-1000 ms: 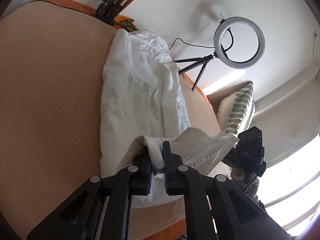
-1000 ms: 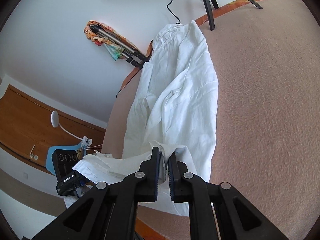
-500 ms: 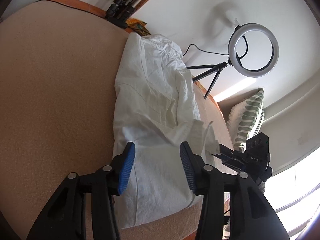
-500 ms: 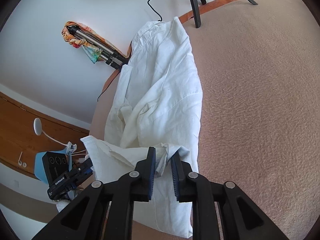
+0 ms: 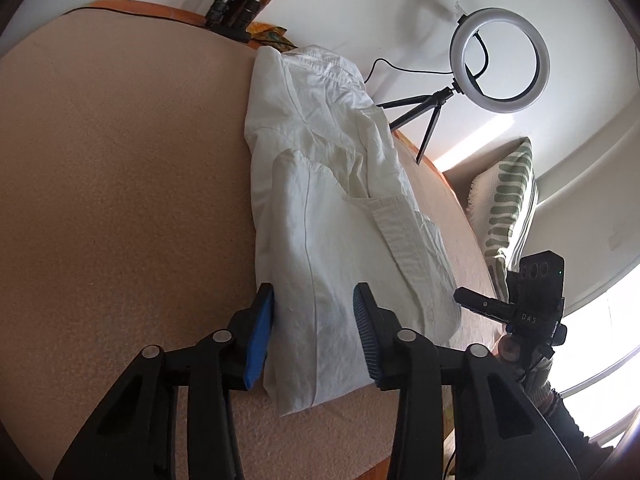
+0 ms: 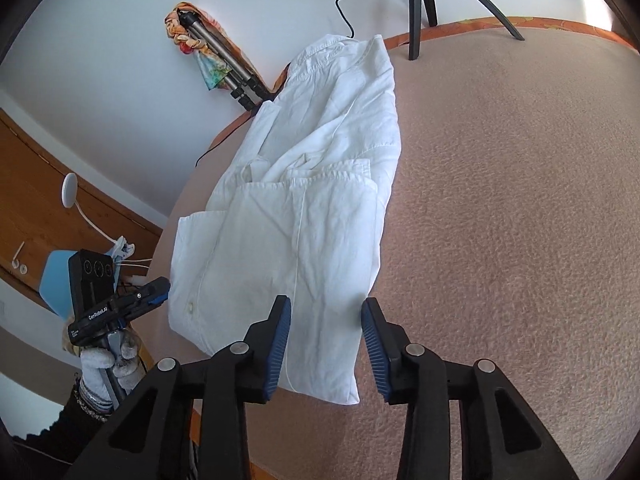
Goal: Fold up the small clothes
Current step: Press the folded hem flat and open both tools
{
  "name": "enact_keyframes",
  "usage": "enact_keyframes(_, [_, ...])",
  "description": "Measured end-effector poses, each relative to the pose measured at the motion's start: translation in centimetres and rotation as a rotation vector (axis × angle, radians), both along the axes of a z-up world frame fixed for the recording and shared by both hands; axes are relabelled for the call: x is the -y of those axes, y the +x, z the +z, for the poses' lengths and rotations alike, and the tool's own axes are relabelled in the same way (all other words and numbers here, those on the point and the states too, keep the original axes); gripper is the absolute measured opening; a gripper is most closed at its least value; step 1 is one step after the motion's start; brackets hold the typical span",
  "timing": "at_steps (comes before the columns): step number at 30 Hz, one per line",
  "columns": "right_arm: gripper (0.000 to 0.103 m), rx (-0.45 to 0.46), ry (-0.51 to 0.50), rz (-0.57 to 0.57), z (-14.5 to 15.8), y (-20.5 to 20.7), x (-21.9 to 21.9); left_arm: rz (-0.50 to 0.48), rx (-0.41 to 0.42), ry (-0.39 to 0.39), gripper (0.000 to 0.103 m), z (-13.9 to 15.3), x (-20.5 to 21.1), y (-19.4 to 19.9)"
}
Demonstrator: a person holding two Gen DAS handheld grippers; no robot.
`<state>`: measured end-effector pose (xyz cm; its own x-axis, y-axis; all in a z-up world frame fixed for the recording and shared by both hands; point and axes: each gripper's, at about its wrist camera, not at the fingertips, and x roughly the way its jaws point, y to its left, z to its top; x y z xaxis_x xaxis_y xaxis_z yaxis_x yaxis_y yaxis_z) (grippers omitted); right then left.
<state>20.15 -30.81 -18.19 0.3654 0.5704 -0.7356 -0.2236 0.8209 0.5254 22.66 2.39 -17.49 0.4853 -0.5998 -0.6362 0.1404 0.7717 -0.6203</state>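
White shirt (image 5: 332,216) lies folded lengthwise on the tan-covered bench (image 5: 120,200), collar toward 12 o'clock. A second ago both tongs pinched a sleeve; now left tongs (image 5: 314,334) and right tongs (image 6: 326,342) gape released, sleeve laid across, so this fold looks finished.

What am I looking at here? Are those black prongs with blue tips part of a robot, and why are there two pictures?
No robot: a person holds a hand-gripped tool in each hand, each with its own camera looking along two fingers. One picture is from the left gripper, the other from the right gripper. Each view also catches the other tool beside the bed. A white shirt, partly folded, lies on a tan blanket. Both grippers are open and hold nothing. A ring light stands behind.
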Motion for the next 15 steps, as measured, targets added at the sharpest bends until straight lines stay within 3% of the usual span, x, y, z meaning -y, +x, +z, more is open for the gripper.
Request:
enact_keyframes(1, [0.020, 0.003, -0.004, -0.001, -0.2, -0.1, -0.3, -0.006, 0.008, 0.011, 0.013, 0.2, 0.3, 0.1])
enact_keyframes(2, [0.012, 0.009, -0.008, -0.003, -0.1, -0.2, -0.5, -0.014, 0.023, 0.020, 0.010, 0.5, 0.6, 0.2])
enact_keyframes(5, [0.002, 0.054, -0.034, -0.012, 0.9, -1.0, -0.6, -0.047, 0.086, 0.057, 0.008, 1.8, 1.5, 0.0])
enact_keyframes(7, [0.001, 0.061, -0.052, -0.032, 1.2, -1.5, -0.2, -0.048, 0.088, 0.111, 0.007, 1.5, 1.7, 0.5])
enact_keyframes(10, [0.001, 0.044, -0.095, -0.035, 0.4, -1.3, -0.1, -0.030, 0.033, 0.130, 0.007, -0.4, 1.2, 1.4])
enact_keyframes(12, [0.001, 0.035, -0.120, -0.015, -0.2, -0.8, -0.6, -0.030, 0.039, 0.155, 0.010, -0.9, 1.1, 1.2])
enact_keyframes(15, [0.013, 0.029, -0.154, -0.008, 0.2, -0.5, -0.8, -0.004, 0.077, 0.203, 0.017, 0.2, 0.8, 0.4])
